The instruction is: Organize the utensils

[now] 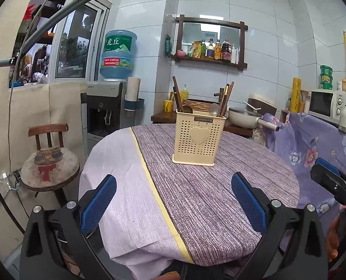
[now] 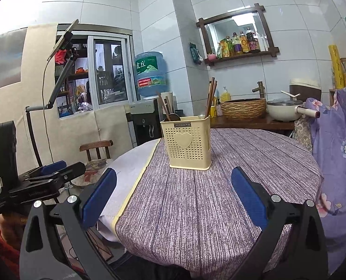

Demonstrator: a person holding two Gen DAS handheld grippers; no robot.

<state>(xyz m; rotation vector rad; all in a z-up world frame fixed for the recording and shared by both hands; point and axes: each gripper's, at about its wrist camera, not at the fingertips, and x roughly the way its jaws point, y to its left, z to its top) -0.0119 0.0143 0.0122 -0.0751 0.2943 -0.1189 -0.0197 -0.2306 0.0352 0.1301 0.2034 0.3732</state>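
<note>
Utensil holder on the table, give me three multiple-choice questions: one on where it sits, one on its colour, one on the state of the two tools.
1. Where does the utensil holder stand?
A. on the patterned tablecloth
B. on the chair
C. on the counter

2. What colour is it?
A. blue
B. cream yellow
C. black

3. How are the left tool and right tool?
A. both shut on spoons
B. one holds chopsticks
C. both open and empty

Answers: 1 A, its base rests on the cloth. 2 B, pale yellow plastic with a heart. 3 C, blue pads wide apart with nothing between.
</note>
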